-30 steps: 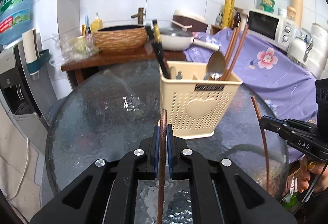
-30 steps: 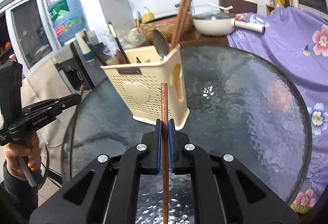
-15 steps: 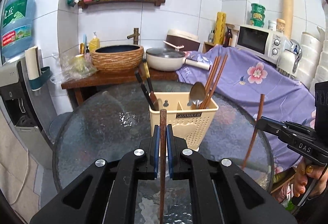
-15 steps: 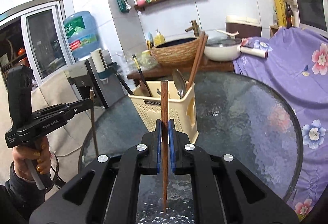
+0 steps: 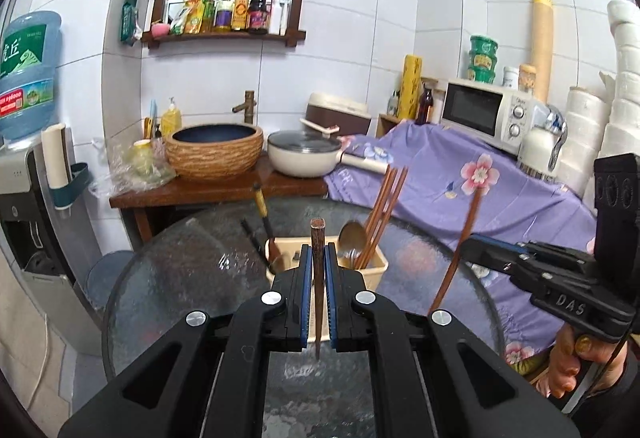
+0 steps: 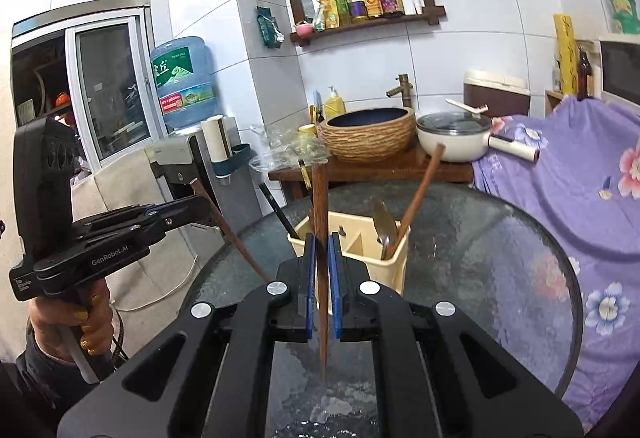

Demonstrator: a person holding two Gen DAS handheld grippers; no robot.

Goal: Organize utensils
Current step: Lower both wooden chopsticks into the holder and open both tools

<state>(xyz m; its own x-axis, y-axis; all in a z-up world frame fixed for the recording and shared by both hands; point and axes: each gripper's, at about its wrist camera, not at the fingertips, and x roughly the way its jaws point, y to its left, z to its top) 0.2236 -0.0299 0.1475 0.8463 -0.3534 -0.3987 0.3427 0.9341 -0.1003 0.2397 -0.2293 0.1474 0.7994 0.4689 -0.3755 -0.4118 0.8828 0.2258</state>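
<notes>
Both claws (image 5: 316, 292) (image 6: 322, 290) clamp a chopstick (image 5: 317, 278) each (tips hanging) above the caddy (image 6: 394, 266) — tilt and you'll miss its slot.

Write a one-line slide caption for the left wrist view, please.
Left claw shut on a wooden chopstick above the glass table, cream utensil basket behind.

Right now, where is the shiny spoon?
In the left wrist view the spoon stands bowl-up in the cream utensil basket on the glass table, just left of the wooden chopsticks leaning in the same basket.
</notes>
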